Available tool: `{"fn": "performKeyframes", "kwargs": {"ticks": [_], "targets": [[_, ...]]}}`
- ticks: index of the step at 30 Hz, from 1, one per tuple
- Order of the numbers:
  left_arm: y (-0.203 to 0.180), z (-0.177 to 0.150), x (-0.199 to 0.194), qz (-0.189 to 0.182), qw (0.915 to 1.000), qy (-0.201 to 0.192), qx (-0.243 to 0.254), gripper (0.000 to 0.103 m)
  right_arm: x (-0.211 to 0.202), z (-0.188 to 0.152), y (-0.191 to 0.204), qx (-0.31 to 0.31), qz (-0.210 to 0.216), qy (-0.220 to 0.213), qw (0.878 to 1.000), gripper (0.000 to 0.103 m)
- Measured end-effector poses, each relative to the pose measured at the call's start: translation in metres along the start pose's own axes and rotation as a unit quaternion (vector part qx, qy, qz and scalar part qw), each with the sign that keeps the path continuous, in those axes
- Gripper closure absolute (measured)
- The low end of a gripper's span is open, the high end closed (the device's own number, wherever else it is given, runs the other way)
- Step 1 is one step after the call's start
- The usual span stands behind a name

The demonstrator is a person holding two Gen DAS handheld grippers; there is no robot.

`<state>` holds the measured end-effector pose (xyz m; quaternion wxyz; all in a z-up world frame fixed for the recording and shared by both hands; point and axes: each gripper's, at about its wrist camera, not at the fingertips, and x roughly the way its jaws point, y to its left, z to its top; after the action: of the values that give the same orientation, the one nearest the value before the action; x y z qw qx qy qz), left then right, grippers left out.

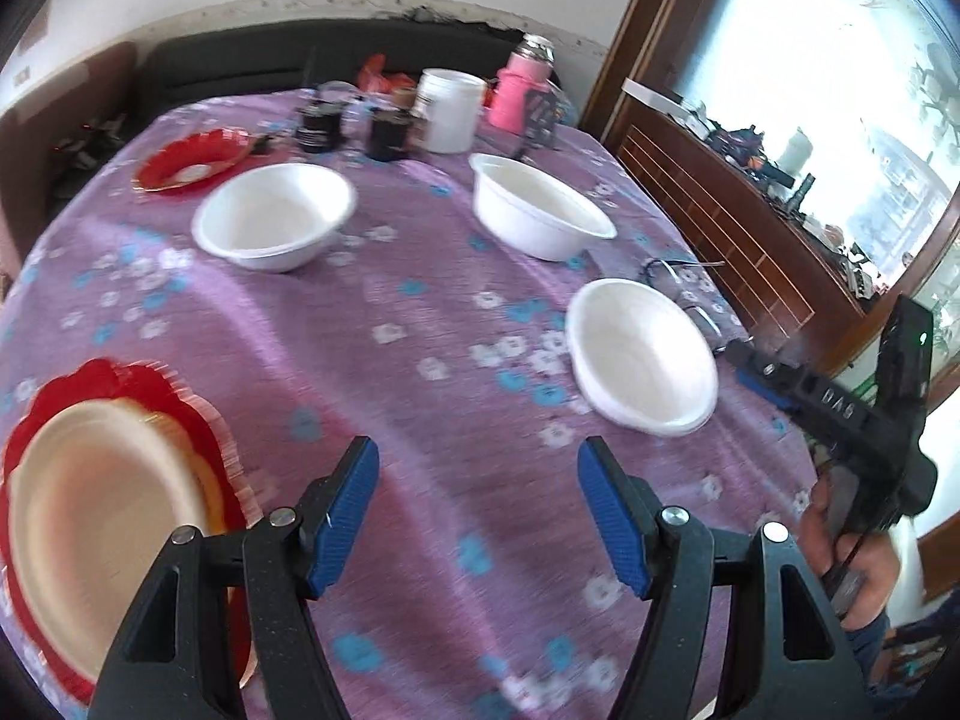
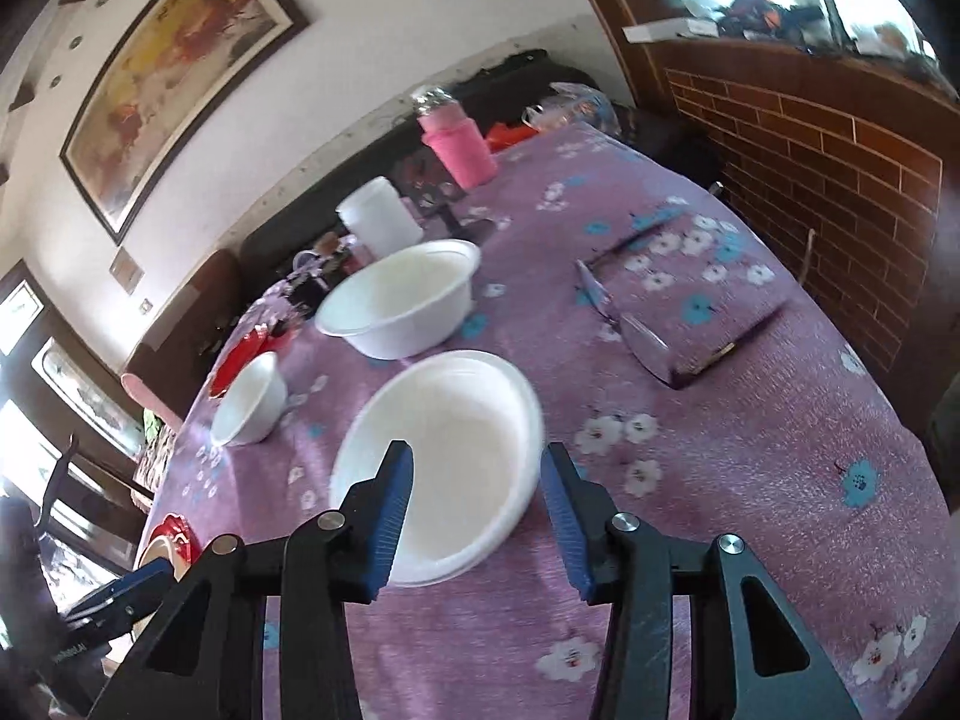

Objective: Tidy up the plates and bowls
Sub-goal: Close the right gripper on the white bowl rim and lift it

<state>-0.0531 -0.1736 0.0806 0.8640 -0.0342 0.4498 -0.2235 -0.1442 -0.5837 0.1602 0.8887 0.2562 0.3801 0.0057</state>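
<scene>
The right gripper (image 2: 477, 516) hangs wide and empty, its pads straddling the near rim of a shallow white bowl (image 2: 444, 468) near the table's right edge. Closing carelessly could flip that light rim or drag the cloth (image 2: 750, 480). The left gripper (image 1: 478, 516) is also wide, empty over bare cloth; a pale plate on a red plate (image 1: 90, 516), blurred, seemingly stacked, lies beside it at the near-left edge.

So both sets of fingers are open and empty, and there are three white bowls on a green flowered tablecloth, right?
Nearly. The tablecloth is purple, not green, as the left wrist view shows. The rest holds: the left gripper and right gripper are open and empty, and the three white bowls sit on it.
</scene>
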Motion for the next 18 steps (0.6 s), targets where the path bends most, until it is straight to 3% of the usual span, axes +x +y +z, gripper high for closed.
{"fn": "performKeyframes", "kwargs": {"ticks": [4, 11, 14, 18], "targets": [[-0.015, 0.015, 0.021, -0.016, 0.9999, 0.006, -0.001, 0.037, 0.013, 0.000, -0.006, 0.008, -0.003, 0.012, 1.000, 0.058], [-0.027, 0.041, 0.076, -0.048, 0.9976, 0.044, -0.022, 0.054, 0.034, 0.000, -0.018, 0.019, -0.005, 0.034, 0.999, 0.068], [-0.030, 0.044, 0.097, -0.048, 0.9969, 0.058, -0.024, 0.056, 0.040, 0.000, -0.020, 0.020, -0.006, 0.041, 0.999, 0.073], [-0.032, 0.042, 0.116, -0.072, 0.9941, 0.074, -0.032, 0.079, 0.042, -0.002, -0.020, 0.016, 0.005, 0.043, 0.999, 0.087]]}}
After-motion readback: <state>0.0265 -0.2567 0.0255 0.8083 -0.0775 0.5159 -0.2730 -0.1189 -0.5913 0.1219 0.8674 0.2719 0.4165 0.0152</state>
